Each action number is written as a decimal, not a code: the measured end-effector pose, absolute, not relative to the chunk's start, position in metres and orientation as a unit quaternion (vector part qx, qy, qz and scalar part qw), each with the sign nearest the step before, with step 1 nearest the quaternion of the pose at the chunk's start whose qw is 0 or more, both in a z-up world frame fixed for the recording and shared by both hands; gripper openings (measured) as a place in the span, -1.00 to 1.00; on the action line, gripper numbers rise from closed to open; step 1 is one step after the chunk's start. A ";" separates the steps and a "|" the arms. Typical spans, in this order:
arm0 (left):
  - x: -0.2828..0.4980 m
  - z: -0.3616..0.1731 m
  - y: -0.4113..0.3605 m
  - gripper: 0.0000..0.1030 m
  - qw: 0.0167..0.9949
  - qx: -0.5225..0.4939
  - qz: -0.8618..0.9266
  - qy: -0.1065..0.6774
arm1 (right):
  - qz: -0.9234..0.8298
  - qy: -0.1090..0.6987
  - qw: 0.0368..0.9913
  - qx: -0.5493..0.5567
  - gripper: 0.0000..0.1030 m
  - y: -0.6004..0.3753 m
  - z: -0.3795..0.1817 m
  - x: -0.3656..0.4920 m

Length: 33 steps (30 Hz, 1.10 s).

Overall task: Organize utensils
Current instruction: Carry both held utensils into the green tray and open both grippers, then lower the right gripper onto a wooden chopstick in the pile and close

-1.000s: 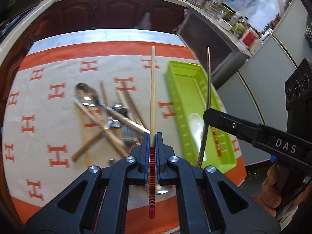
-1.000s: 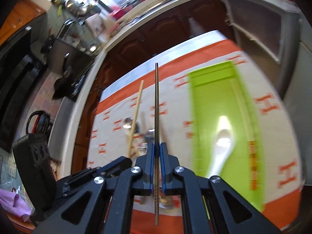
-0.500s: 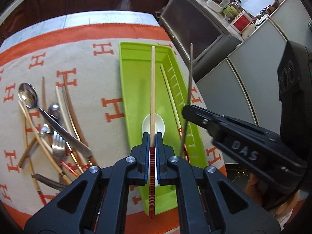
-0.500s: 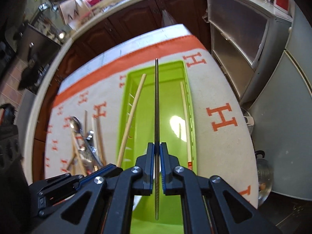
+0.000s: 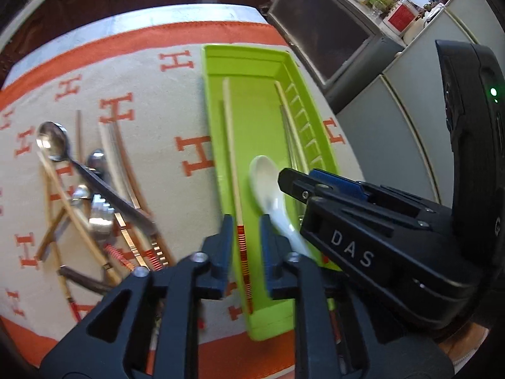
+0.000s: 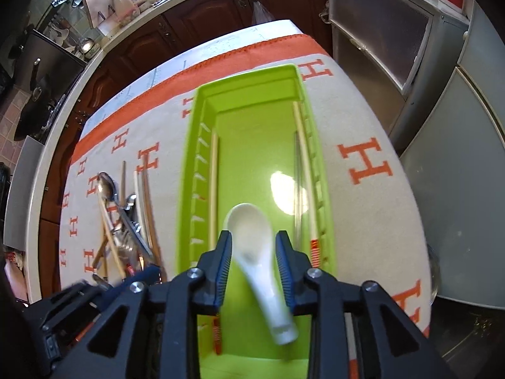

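Claws apart, metal chopstick blurred

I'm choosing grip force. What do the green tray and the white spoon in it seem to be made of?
Green tray: likely moulded plastic, uniform bright colour, ribbed walls, semi-gloss. White spoon: probably glazed ceramic, though melamine is possible; smooth, thick, glossy white body.

Glossy green plastic tray, shiny metal spoon

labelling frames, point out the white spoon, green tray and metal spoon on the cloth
white spoon (image 6: 249,224): right wrist view, on its bowl
green tray (image 6: 252,77): right wrist view, on its far rim
metal spoon (image 5: 52,140): left wrist view, on its bowl
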<state>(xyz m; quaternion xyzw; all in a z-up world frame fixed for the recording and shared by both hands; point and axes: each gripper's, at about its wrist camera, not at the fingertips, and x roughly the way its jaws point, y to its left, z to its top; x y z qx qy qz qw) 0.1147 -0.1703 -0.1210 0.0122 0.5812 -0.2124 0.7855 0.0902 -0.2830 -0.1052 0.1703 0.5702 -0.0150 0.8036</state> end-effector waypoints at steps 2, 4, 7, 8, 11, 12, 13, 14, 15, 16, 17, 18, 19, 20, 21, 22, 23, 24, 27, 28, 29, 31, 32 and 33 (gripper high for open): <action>0.109 -0.112 -0.163 0.05 0.804 0.018 -0.193 0.563 | -0.021 0.559 0.813 0.162 -0.44 -0.276 -0.097 0.089; 0.104 -0.104 -0.158 0.06 0.807 0.021 -0.196 0.556 | -0.031 0.539 0.828 0.151 -0.44 -0.270 -0.086 0.087; 0.096 -0.097 -0.149 0.06 0.810 0.032 -0.192 0.553 | -0.042 0.516 0.842 0.151 -0.44 -0.265 -0.072 0.083; 0.092 -0.094 -0.144 0.06 0.812 0.035 -0.191 0.550 | -0.042 0.513 0.843 0.154 -0.44 -0.264 -0.069 0.082; 0.083 -0.088 -0.129 0.06 0.821 0.046 -0.182 0.539 | -0.042 0.516 0.842 0.152 -0.44 -0.256 -0.065 0.079; 0.082 -0.085 -0.125 0.06 0.824 0.046 -0.178 0.536 | -0.041 0.516 0.842 0.150 -0.44 -0.254 -0.065 0.078; 0.081 -0.084 -0.119 0.06 0.825 0.045 -0.172 0.537 | -0.039 0.517 0.843 0.146 -0.44 -0.249 -0.064 0.077; 0.081 -0.083 -0.112 0.06 0.825 0.040 -0.166 0.538 | -0.037 0.517 0.843 0.143 -0.44 -0.245 -0.062 0.076; 0.081 -0.081 -0.104 0.06 0.827 0.030 -0.164 0.538 | -0.034 0.517 0.843 0.141 -0.44 -0.241 -0.061 0.074; 0.080 -0.078 -0.096 0.06 0.829 0.021 -0.161 0.535 | -0.031 0.517 0.844 0.140 -0.44 -0.238 -0.060 0.072; 0.078 -0.075 -0.090 0.06 0.832 0.016 -0.158 0.532 | -0.027 0.516 0.845 0.139 -0.44 -0.234 -0.058 0.071; 0.077 -0.072 -0.085 0.06 0.834 0.012 -0.156 0.528 | -0.024 0.513 0.848 0.134 -0.44 -0.227 -0.055 0.068; 0.077 -0.070 -0.080 0.06 0.838 0.010 -0.153 0.524 | -0.023 0.510 0.850 0.131 -0.44 -0.224 -0.052 0.067; 0.078 -0.068 -0.078 0.06 0.839 0.012 -0.151 0.522 | -0.018 0.508 0.852 0.129 -0.44 -0.219 -0.049 0.065; 0.077 -0.067 -0.075 0.06 0.842 0.015 -0.148 0.519 | -0.014 0.506 0.853 0.126 -0.44 -0.215 -0.047 0.064; 0.077 -0.065 -0.071 0.06 0.845 0.018 -0.144 0.515 | -0.012 0.503 0.855 0.125 -0.44 -0.212 -0.044 0.063; 0.076 -0.064 -0.068 0.06 0.848 0.020 -0.142 0.510 | -0.009 0.500 0.857 0.122 -0.44 -0.208 -0.041 0.061; 0.076 -0.064 -0.064 0.06 0.851 0.020 -0.140 0.506 | -0.008 0.496 0.859 0.122 -0.44 -0.205 -0.039 0.060; 0.079 -0.066 -0.053 0.06 0.849 0.024 -0.131 0.511 | 0.000 0.487 0.864 0.124 -0.44 -0.199 -0.032 0.056; 0.081 -0.066 -0.048 0.06 0.848 0.024 -0.129 0.513 | -0.001 0.484 0.866 0.123 -0.44 -0.198 -0.031 0.055; 0.083 -0.066 -0.042 0.06 0.849 0.025 -0.125 0.513 | 0.000 0.483 0.867 0.123 -0.44 -0.197 -0.029 0.054; 0.086 -0.064 -0.030 0.06 0.852 0.024 -0.117 0.510 | 0.004 0.480 0.870 0.117 -0.44 -0.192 -0.026 0.054; 0.087 -0.063 -0.025 0.06 0.854 0.022 -0.114 0.507 | 0.006 0.478 0.871 0.113 -0.44 -0.189 -0.024 0.054; 0.089 -0.063 -0.019 0.06 0.855 0.021 -0.111 0.507 | 0.008 0.476 0.872 0.109 -0.44 -0.187 -0.021 0.054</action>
